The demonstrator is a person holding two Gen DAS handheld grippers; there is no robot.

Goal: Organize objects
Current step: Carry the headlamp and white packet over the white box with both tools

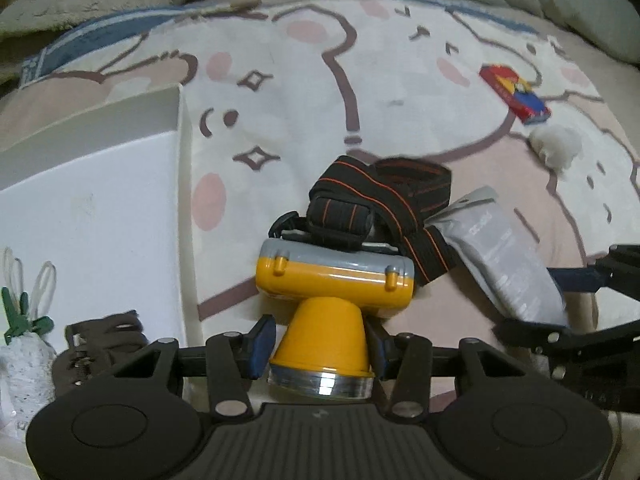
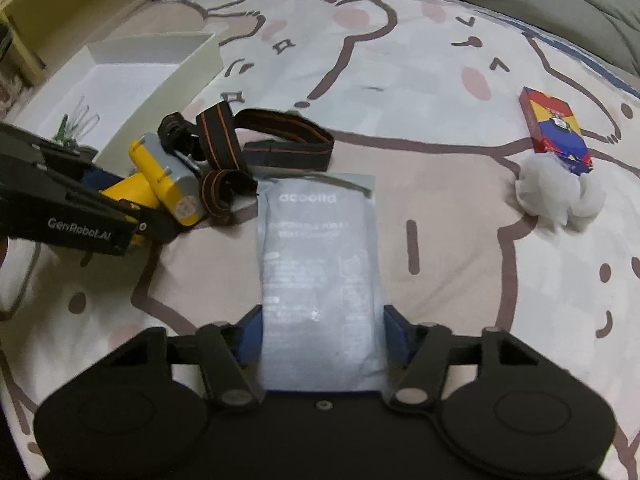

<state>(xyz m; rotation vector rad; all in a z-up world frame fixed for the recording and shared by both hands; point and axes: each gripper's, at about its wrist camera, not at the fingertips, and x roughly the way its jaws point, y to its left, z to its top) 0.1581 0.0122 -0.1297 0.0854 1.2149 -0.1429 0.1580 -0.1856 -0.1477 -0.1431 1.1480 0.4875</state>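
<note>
On the bed, with its bear-print blanket, lies a yellow headlamp. It has a grey top, a shiny silver ring at the front and black straps with thin orange lines. The left gripper has its blue fingers closed on the lamp's yellow cone. The right gripper squeezes a flat grey packet that lies just beside the straps. A white box sits to the left. A red and blue card box touches a white fluffy ball.
</note>
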